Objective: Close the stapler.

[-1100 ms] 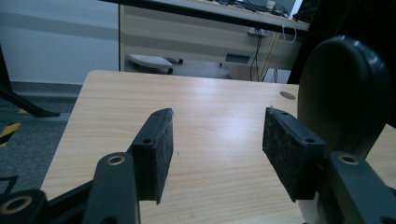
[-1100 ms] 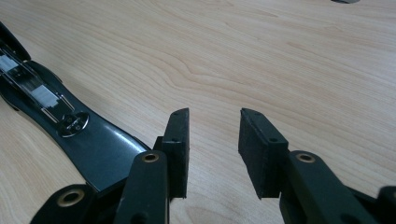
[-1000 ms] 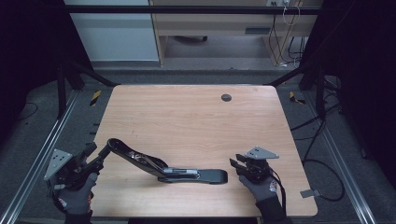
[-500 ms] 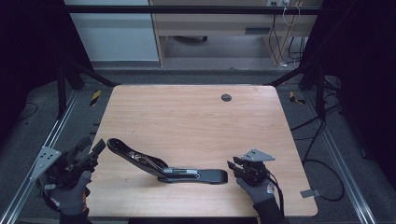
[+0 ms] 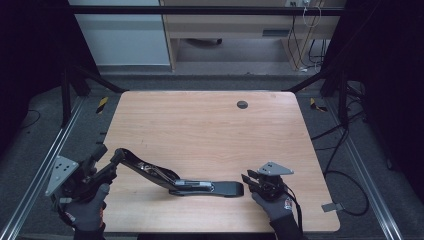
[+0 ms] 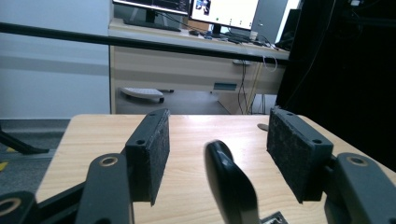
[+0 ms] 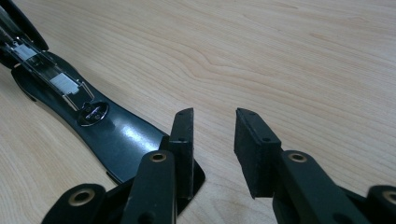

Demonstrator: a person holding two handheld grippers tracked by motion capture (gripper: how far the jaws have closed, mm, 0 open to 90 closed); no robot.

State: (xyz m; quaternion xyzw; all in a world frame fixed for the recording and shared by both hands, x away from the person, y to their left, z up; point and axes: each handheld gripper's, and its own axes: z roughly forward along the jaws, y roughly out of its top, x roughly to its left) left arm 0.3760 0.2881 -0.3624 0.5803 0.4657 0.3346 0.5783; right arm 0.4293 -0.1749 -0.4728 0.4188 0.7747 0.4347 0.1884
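A long black stapler [image 5: 200, 186] lies open near the table's front edge, its base flat and its upper arm [image 5: 140, 167] raised toward the left. My left gripper [image 5: 106, 162] is at the tip of that arm. In the left gripper view the arm's rounded end [image 6: 229, 182] stands between the jaws of the left gripper [image 6: 217, 126], clear of both pads; they have just been opening. My right gripper [image 5: 248, 181] is at the base's right end. The right gripper [image 7: 212, 116] has just been closing, with nothing between its pads, and its left jaw hangs over the base [image 7: 116, 135].
The wooden table [image 5: 200, 125] has a round cable hole [image 5: 242, 104] at the back right. A metal rail [image 5: 30, 190] runs along the floor at the left, and cables [image 5: 340, 150] lie on the floor at the right. A desk [image 6: 187, 46] with monitors stands beyond the table.
The left gripper has shifted slightly and its jaws stand wider around the arm's tip. The right gripper's jaws have narrowed. The stapler has stayed in place.
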